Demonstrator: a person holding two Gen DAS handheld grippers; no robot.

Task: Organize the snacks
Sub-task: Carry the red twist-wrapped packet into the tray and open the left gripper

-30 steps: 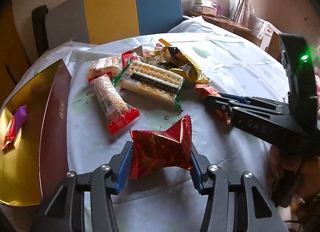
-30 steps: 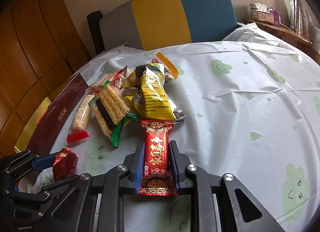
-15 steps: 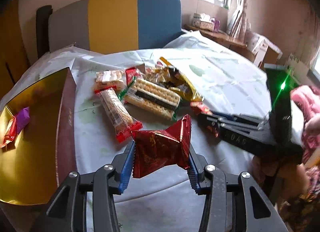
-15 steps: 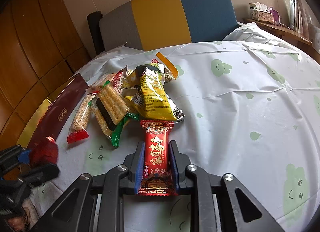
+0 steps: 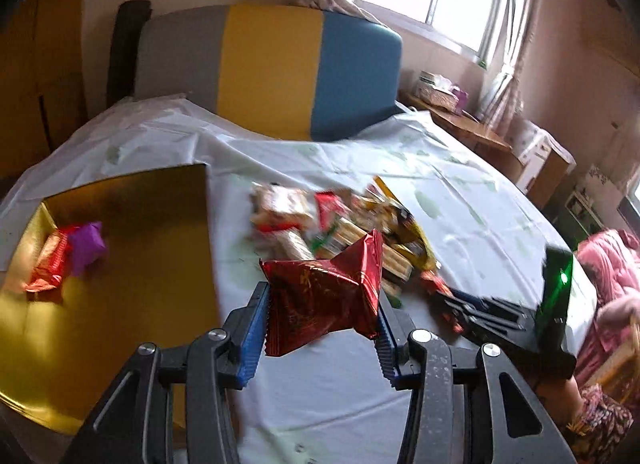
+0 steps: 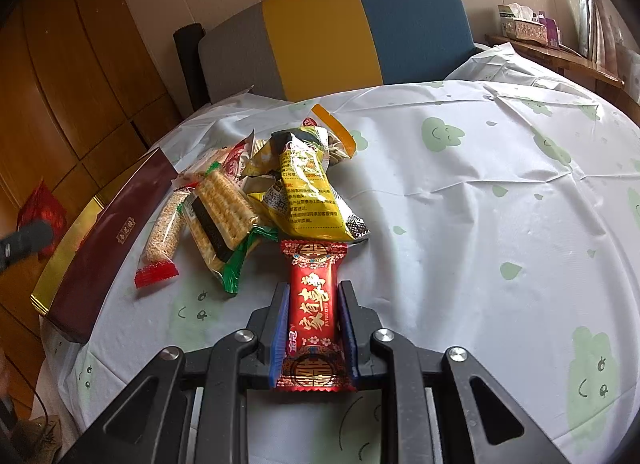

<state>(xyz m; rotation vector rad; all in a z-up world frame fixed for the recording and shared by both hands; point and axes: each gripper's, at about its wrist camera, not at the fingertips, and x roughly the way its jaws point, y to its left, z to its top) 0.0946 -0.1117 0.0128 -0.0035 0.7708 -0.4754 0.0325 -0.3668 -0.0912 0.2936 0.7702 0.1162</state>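
We judge this the carrying step: our left gripper [image 5: 320, 316] grasps the dark-red packet [image 5: 324, 304] and our right gripper [image 6: 314, 328] clamps the red bar [image 6: 312, 304], so next each swings toward ten o'clock over the gold box [image 5: 120, 264] and releases.

the left gripper [image 5: 320, 328] is up in the air. its two blue pads [image 5: 253, 338] squeeze a red snack bag [image 5: 322, 296] from both sides. the right gripper [image 6: 313, 326] is low, down by the table. its fingers press on the two long sides of a red candy bar [image 6: 314, 314], which lies flat and points straight ahead.
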